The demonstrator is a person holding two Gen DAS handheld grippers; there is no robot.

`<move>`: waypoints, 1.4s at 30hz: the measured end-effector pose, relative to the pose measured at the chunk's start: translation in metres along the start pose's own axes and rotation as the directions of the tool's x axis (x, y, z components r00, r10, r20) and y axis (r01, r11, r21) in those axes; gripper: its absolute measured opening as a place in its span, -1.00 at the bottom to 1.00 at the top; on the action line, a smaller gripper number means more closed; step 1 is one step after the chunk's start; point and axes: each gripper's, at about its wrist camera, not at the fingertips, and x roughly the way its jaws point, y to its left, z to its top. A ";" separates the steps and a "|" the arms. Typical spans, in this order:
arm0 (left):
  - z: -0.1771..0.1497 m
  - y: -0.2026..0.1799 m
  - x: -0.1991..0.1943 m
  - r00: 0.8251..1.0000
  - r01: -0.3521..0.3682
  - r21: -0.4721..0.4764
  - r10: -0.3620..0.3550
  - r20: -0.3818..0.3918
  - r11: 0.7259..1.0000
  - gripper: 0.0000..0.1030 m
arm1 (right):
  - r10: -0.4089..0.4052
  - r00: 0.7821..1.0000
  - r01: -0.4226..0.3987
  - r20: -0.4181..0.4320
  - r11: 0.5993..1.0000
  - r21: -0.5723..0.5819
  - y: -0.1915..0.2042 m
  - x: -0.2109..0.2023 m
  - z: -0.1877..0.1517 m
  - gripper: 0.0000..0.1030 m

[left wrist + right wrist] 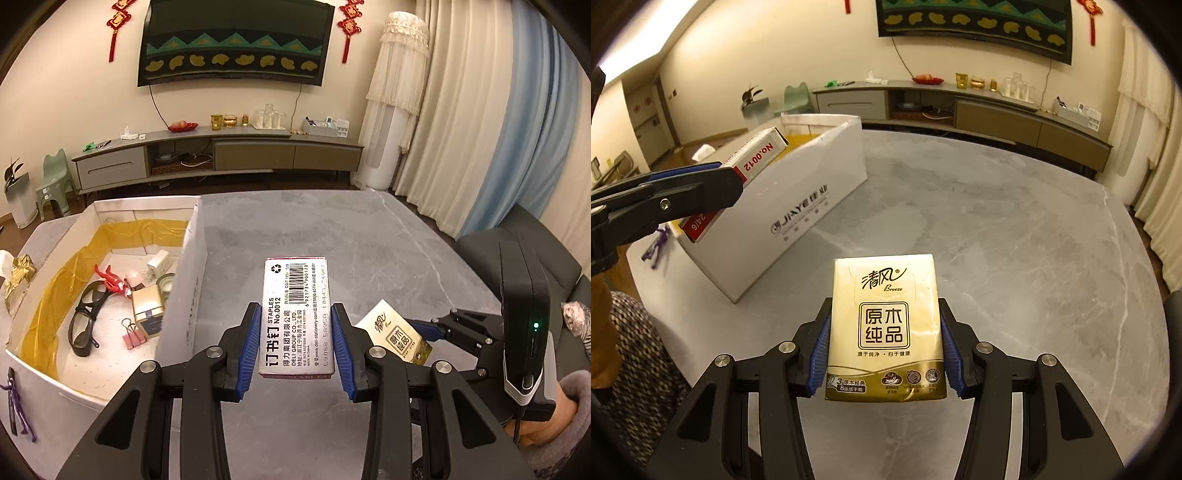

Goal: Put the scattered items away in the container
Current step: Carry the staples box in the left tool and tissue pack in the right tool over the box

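Staple box (297, 317) sits clamped in my left hand-held gripper (295, 343), raised above the desk (332, 236) just right of the carton (192, 258). My right hand-held gripper (884, 354) grips a tissue pack (884, 325), also above the desk.

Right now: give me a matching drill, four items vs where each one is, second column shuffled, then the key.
Items:
1. staple box
2. tissue pack
3. glasses
4. pink binder clips

Places:
A. in the right claw
B. in the white box, beside the gold carton
C. in the left claw
D. in the white box, toward its left side

Pairs: 1-C, 2-A, 3-D, 4-B
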 end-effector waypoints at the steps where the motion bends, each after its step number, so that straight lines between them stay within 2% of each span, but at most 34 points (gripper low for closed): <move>1: 0.000 0.001 -0.003 1.000 0.005 -0.005 -0.005 0.004 1.000 -0.25 | 0.002 1.000 -0.002 0.003 1.000 0.002 0.003 -0.002 0.000 0.05; 13: 0.002 0.024 -0.036 0.997 0.037 -0.064 -0.033 0.063 0.997 -0.25 | 0.050 0.998 -0.049 0.023 0.998 -0.032 0.043 -0.018 0.007 0.05; 22: 0.004 0.063 -0.059 0.994 0.024 -0.138 -0.009 0.112 0.990 -0.25 | 0.083 0.996 -0.080 0.043 0.993 -0.085 0.079 -0.026 0.023 0.05; 42: 0.000 0.168 -0.075 0.985 -0.004 -0.339 0.062 0.160 0.941 -0.25 | 0.145 0.988 -0.134 0.044 0.972 -0.193 0.141 -0.015 0.061 0.05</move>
